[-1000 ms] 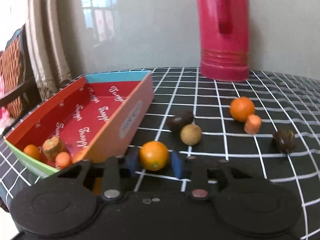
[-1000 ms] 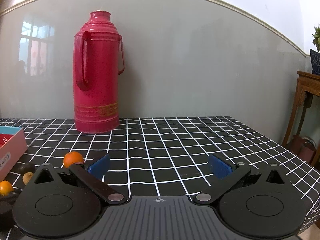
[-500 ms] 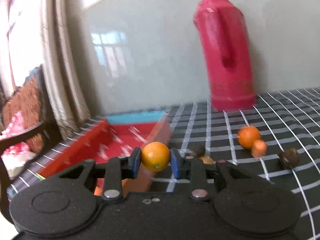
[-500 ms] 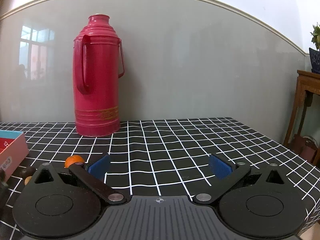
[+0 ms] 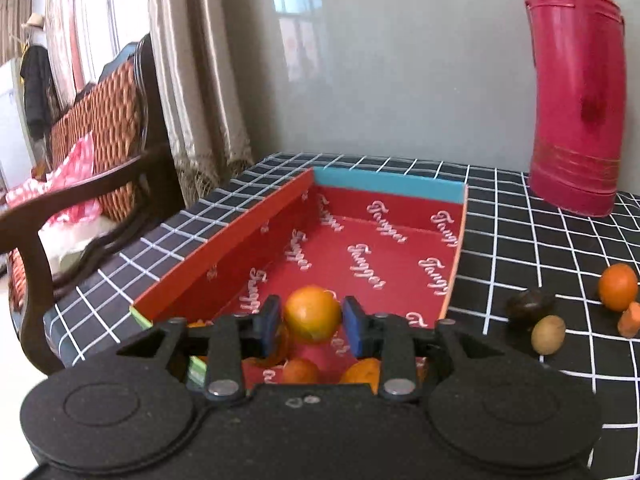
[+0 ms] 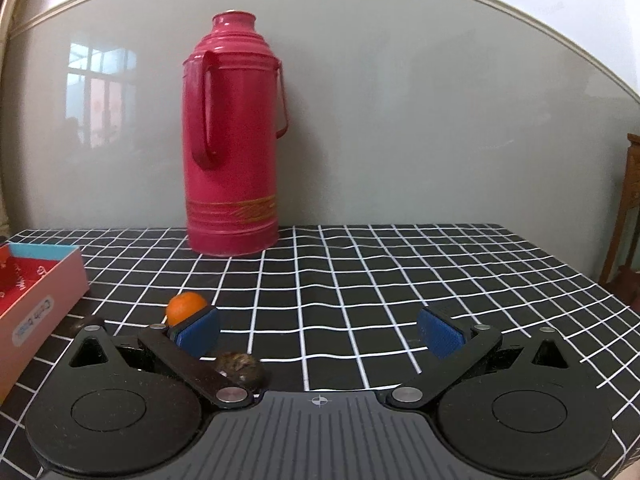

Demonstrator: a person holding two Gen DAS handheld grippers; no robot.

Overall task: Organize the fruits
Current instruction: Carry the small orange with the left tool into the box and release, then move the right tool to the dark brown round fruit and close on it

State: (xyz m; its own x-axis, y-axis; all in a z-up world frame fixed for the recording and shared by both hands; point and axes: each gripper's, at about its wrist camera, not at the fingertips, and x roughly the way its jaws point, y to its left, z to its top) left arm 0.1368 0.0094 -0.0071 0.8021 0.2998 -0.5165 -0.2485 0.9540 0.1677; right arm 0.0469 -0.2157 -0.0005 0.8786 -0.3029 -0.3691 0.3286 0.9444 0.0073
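The orange [image 5: 313, 317] is round and glossy, clamped between two blue pads above the near end of the red box [image 5: 224, 256]. Several orange fruits [image 5: 301, 370] lie on the box floor at 6 o'clock. Loose on the tablecloth at 3 o'clock: a dark fruit [image 5: 529, 306], a tan fruit [image 5: 548, 334], a second orange [image 5: 617, 286].

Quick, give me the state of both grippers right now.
Left gripper: shut on an orange, held over the red box.
Right gripper: open, holding nothing.
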